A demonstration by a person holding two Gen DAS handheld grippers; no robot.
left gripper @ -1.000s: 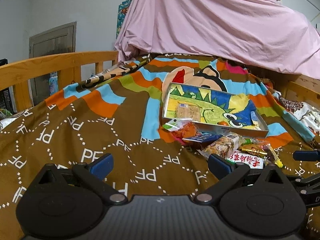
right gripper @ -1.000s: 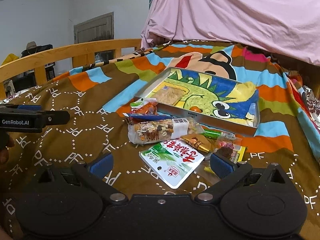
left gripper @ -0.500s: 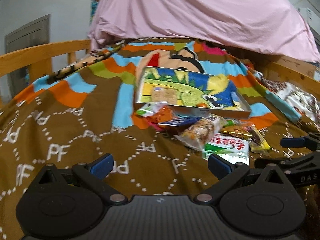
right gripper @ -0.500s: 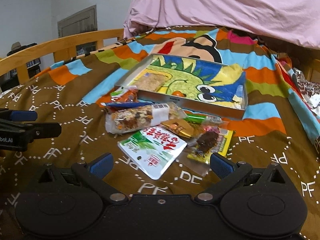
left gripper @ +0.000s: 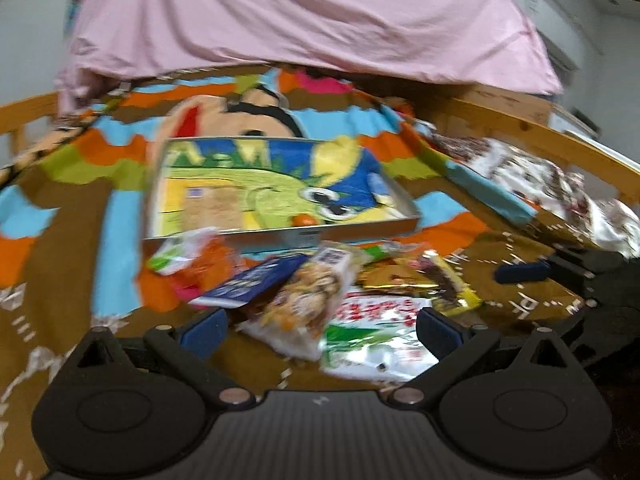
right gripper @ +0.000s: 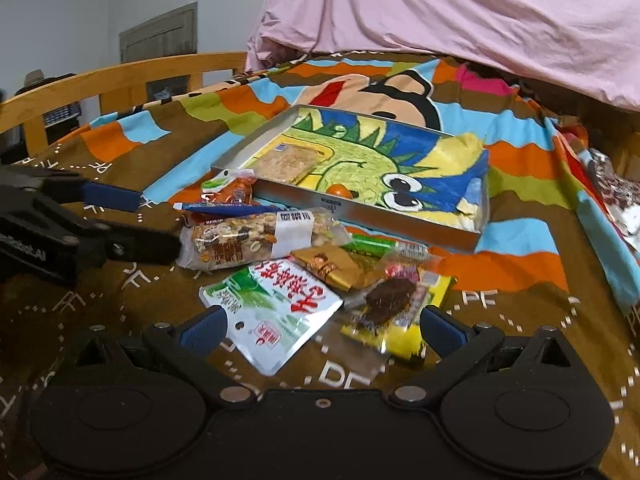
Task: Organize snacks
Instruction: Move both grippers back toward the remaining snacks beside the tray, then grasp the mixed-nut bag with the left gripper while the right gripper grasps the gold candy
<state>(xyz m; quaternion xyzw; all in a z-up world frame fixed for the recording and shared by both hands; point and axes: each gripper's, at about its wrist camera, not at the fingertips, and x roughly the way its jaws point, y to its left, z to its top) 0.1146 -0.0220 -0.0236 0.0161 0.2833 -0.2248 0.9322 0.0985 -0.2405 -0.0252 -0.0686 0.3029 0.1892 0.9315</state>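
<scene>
On bed | tray point(right gripper: 360, 216): cracker pack point(right gripper: 294, 160), orange sweet point(right gripper: 338, 191) | both tools released

Wooden bed rail point(right gripper: 120, 80), grey door point(right gripper: 160, 36)

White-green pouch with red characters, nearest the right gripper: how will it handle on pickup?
The white-green pouch looks flat and thin, so probably light and floppy; expect sag from an edge grip. Its glossy film may slip between pads. It lies on a soft blanket, which may give under a push.

Pink sheet point(right gripper: 460, 12), brown patterned blanket point(right gripper: 520, 320)
</scene>
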